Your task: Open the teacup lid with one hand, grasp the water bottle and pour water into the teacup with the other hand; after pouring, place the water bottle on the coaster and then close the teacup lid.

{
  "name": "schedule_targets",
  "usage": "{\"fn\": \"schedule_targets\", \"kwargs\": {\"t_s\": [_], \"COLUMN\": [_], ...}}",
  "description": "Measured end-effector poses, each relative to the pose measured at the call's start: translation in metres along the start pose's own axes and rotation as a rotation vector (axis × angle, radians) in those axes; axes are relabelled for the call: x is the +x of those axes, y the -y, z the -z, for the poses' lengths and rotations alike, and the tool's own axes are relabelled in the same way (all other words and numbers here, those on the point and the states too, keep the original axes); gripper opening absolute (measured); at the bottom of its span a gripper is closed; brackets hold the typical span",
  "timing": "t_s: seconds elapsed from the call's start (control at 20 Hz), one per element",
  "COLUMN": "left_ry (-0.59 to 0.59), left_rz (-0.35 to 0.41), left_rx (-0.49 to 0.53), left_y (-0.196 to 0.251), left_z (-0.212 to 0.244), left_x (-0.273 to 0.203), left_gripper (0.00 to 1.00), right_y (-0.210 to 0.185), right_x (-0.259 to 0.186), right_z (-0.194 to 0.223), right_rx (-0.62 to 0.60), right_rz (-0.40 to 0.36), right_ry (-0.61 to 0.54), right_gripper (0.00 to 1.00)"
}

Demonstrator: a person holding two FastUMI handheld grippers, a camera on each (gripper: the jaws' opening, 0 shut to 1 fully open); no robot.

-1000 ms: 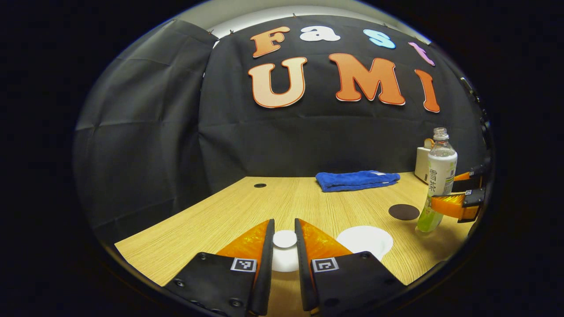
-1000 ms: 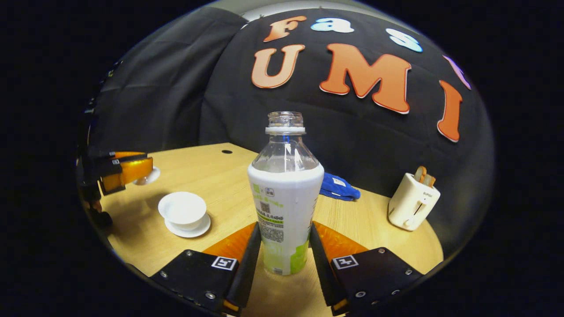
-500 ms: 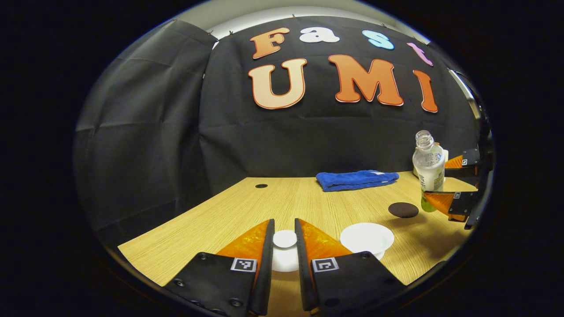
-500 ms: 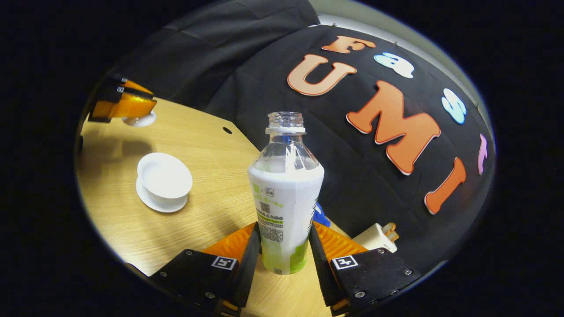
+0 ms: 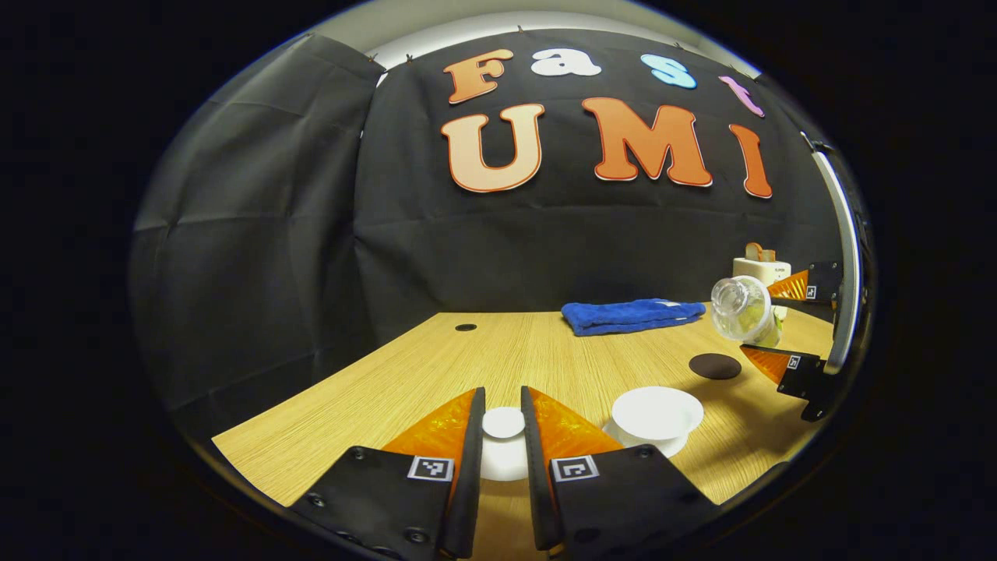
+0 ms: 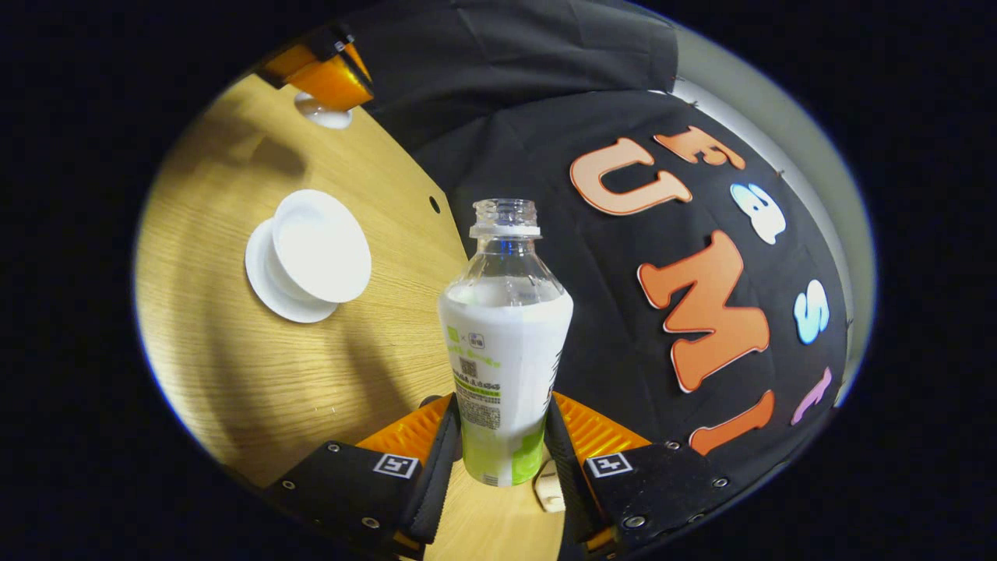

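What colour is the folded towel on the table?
Blue; the towel shows best in the left gripper view.

Left gripper view sits low, level beside the teacup (image 5: 656,413); right gripper view rolled, above teacup (image 6: 321,246); both share it.

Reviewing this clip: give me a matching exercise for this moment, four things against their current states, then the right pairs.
Things:
1. water bottle
2. teacup lid
3. teacup
4. coaster

States:
a. bare, nothing standing on it
b. uncovered, sitting on its saucer
c. tipped over sideways, gripped by the right gripper
d. pinched at its knob by the left gripper

Pairs: 1-c, 2-d, 3-b, 4-a
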State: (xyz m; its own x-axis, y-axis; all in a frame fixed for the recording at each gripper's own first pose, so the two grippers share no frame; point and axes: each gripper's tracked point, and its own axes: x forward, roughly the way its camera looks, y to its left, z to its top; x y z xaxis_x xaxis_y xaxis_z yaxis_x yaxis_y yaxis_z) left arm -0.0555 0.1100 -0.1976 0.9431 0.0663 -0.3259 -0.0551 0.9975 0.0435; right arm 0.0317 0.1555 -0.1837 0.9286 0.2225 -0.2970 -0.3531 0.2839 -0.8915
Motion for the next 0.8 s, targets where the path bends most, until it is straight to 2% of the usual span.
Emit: {"fn": "schedule_targets", "kwargs": {"t_s": [0.15,0.2,0.25,0.4,0.45,0.8], "left_ry": [0.000,0.002,0.004,0.006,0.007,-0.003], "left_rz": [-0.007,-0.005,-0.006,-0.005,-0.003,-0.014], "left_rx": [-0.002,-0.002,0.001,0.007,0.004,0.007], "left_y": [-0.006,-0.006,-0.007,-0.010,-0.009,-0.013], "left_z": [0.000,-0.001,-0.002,-0.002,-0.003,0.000], "left_x": [-0.001,-0.002,-0.002,-0.003,-0.003,-0.002], "left_gripper": [0.31,0.28,0.31,0.29,0.31,0.32], "right_y": [0.000,-0.001,0.000,0.002,0.002,0.006], "right_x": [0.002,0.001,0.003,0.005,0.005,0.013], "right_z": [-0.004,-0.006,-0.005,-0.008,-0.008,-0.010], "right_rx": [-0.095,-0.127,-0.164,-0.259,-0.284,-0.441], "right_rz": [0.016,0.023,0.032,0.056,0.059,0.105], "right_ry": [0.020,0.026,0.032,0.051,0.058,0.078], "right_gripper": [0.64,0.64,0.64,0.63,0.64,0.63]}}
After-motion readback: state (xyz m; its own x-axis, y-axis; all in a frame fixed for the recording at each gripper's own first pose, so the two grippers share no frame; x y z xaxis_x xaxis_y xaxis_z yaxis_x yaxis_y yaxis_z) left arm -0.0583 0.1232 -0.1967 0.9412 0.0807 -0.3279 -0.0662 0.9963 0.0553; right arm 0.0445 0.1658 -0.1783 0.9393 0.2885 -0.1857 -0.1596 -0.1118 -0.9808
